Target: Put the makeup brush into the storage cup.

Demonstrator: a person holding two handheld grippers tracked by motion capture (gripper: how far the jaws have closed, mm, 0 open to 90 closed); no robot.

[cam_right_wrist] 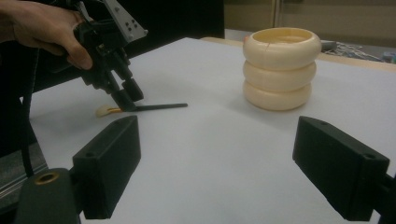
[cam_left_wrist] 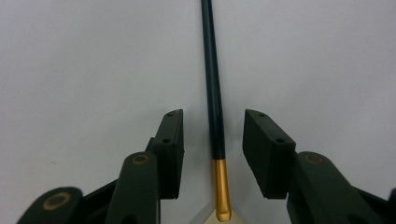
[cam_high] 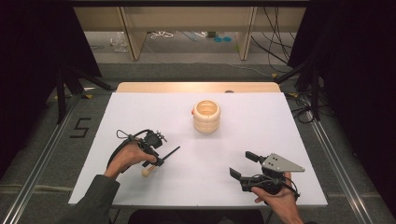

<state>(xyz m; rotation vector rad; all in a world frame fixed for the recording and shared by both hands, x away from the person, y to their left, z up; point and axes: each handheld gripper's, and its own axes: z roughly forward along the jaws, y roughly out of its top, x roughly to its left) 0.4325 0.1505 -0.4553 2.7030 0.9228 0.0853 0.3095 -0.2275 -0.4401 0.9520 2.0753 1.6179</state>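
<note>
A paintbrush [cam_high: 169, 152] with a thin black handle, a gold ferrule and pale bristles lies flat on the white table [cam_high: 280, 121] at the left front. My left gripper [cam_high: 156, 161] points down over it. In the left gripper view the handle [cam_left_wrist: 214, 93] runs between the two jaws of the left gripper [cam_left_wrist: 212, 126], with a gap showing on each side, so the pads do not press on it. The right gripper view shows the left gripper [cam_right_wrist: 126, 99] standing on the brush [cam_right_wrist: 159, 107] near its ferrule. My right gripper [cam_high: 240, 163] rests open and empty at the right front.
A cream stack of three rings [cam_high: 206, 115] stands at the table's far middle, and it shows ahead of the right gripper [cam_right_wrist: 217, 149] as a stack [cam_right_wrist: 279, 67]. The wooden far edge [cam_high: 196, 87] borders the white sheet. Dark curtains hang on both sides.
</note>
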